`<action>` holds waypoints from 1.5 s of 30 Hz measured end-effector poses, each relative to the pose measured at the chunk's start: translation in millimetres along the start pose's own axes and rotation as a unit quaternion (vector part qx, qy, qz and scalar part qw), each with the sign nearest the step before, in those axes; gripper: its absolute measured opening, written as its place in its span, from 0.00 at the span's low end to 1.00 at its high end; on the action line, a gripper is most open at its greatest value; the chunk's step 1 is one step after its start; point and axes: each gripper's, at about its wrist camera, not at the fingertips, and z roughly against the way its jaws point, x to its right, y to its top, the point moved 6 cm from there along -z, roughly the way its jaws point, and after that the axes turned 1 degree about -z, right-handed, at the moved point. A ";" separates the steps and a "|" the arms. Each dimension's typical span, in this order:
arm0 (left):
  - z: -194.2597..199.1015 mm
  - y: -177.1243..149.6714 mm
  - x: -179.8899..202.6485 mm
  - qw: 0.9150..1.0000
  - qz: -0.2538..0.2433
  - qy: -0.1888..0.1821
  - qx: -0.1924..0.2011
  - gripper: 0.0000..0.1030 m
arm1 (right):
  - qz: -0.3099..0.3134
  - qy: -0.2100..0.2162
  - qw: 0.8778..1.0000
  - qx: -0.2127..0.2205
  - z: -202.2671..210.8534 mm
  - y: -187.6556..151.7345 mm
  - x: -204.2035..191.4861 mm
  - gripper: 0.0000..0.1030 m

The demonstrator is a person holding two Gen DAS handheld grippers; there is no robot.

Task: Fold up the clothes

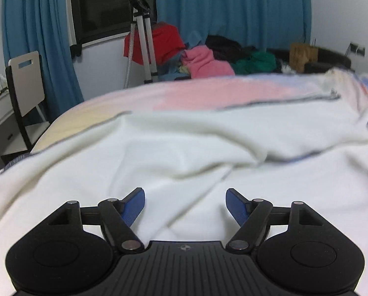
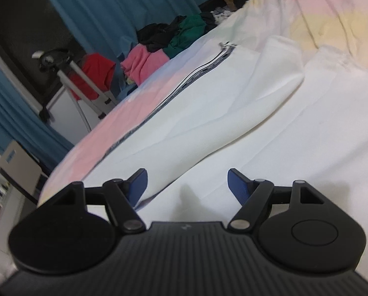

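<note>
White garment (image 1: 184,135): spread rumpled across the bed, a dark-trimmed edge (image 2: 184,83) along its far side, a loose fold lying over the middle.
Left gripper (image 1: 185,203): low over the cloth, blue pads (image 1: 134,204) wide apart, nothing between them.
Right gripper (image 2: 187,185): tilted, fingers spread wide above the cloth, holding nothing.
Bedsheet (image 1: 196,91): pastel pink and yellow, under the garment.
Clothes pile (image 1: 208,59): red, pink, green and black, beyond the bed by the blue curtains (image 1: 233,12).
Tripod (image 1: 142,37): beside the pile.
</note>
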 end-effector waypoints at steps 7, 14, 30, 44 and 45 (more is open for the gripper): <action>-26.8 -5.7 7.4 0.998 -0.040 0.042 0.022 0.60 | -0.076 -0.030 0.997 0.006 -6.1 47.6 48.2 0.73; -36.3 -2.2 -26.2 0.998 0.024 0.034 0.038 0.10 | -0.152 -0.056 0.987 -0.007 -57.3 85.7 104.7 0.72; 17.7 20.3 -84.9 0.982 0.143 -0.054 0.111 0.07 | -0.036 0.037 0.991 0.121 -70.9 255.4 -48.5 0.06; 1.5 -12.2 -43.8 0.993 0.072 -0.076 0.051 0.09 | -0.021 -0.026 0.994 0.103 -79.1 177.6 79.5 0.07; 0.0 -13.5 -43.8 0.993 0.076 -0.076 0.047 0.11 | -0.022 -0.037 0.994 0.096 -82.2 169.7 92.1 0.07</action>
